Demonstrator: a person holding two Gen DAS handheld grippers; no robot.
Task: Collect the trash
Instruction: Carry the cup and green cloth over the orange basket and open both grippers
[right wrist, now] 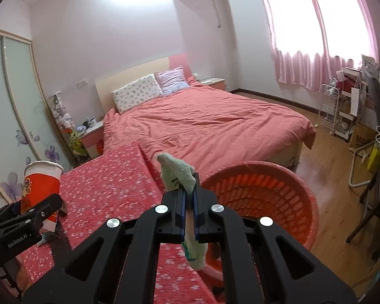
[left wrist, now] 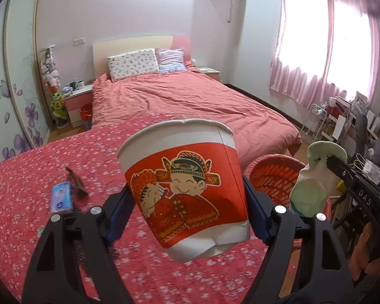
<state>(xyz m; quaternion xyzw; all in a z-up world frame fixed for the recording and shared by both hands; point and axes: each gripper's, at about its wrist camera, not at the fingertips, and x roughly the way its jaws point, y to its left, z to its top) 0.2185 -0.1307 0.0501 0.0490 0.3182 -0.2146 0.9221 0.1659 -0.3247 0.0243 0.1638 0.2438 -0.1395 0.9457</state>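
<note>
My left gripper (left wrist: 187, 197) is shut on a red and white paper cup (left wrist: 184, 185) with a cartoon couple on it, held tilted above the red flowered tablecloth (left wrist: 38, 228). The cup also shows in the right wrist view (right wrist: 41, 179) at far left. My right gripper (right wrist: 188, 202) is shut on a pale green sock (right wrist: 178, 174), held at the table's edge beside the red plastic basket (right wrist: 265, 197). The sock (left wrist: 314, 177) and the basket (left wrist: 273, 177) also show in the left wrist view at right.
A small blue tissue pack (left wrist: 61, 197) and a dark brown strip (left wrist: 76, 182) lie on the tablecloth at left. A bed with a pink duvet (right wrist: 215, 126) stands beyond the table. A white rack (right wrist: 331, 109) and cluttered shelves are at right.
</note>
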